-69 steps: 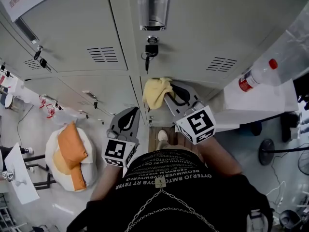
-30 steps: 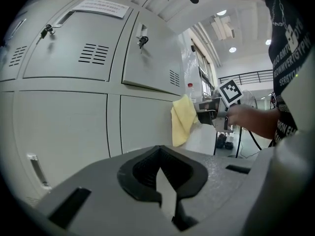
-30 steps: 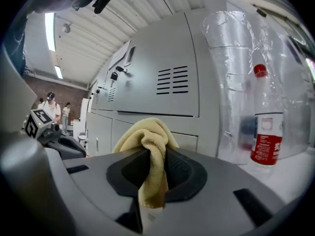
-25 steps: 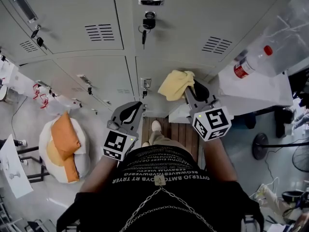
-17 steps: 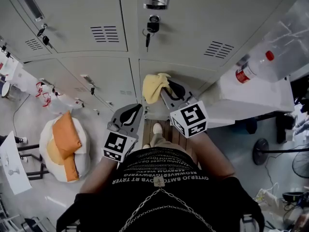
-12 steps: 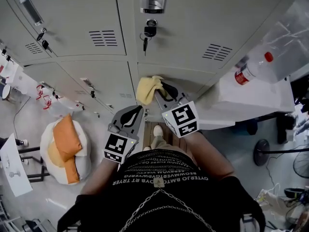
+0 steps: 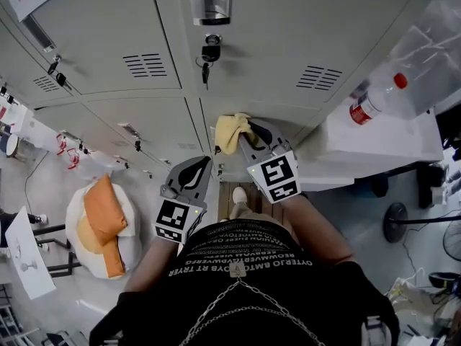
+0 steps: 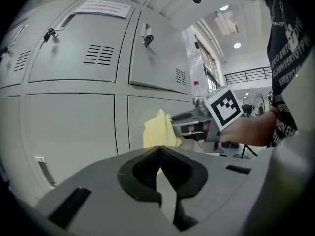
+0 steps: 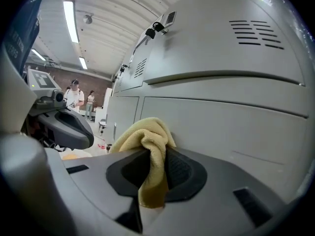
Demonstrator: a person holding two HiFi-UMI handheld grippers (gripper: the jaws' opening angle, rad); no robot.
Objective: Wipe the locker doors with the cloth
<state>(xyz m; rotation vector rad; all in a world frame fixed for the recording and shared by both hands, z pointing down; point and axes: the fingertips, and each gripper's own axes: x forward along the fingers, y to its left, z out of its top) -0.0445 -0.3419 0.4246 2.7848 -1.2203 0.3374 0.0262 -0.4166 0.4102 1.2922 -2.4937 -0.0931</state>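
A yellow cloth [image 7: 230,131] is pressed against a lower grey locker door [image 7: 284,116], near that door's upper left corner. My right gripper [image 7: 243,134] is shut on the cloth, and in the right gripper view the cloth [image 9: 147,141] bunches up out of the closed jaws of the right gripper [image 9: 152,150], touching the door [image 9: 236,127]. My left gripper [image 7: 199,166] hangs lower left of it, a little off the lockers. The left gripper [image 8: 160,148] is shut and holds nothing, and the cloth [image 8: 158,131] shows just beyond it.
A key [image 7: 207,55] hangs in the lock of the upper door. To the right, a red-capped bottle [image 7: 374,101] lies on a white box [image 7: 389,139]. An orange and white bag [image 7: 101,225] sits on the floor at the left. My shoe [image 7: 240,195] rests on wooden slats.
Over the last second my right gripper swept the cloth leftward across the lower door, then came back slightly right. The left gripper has stayed where it was.
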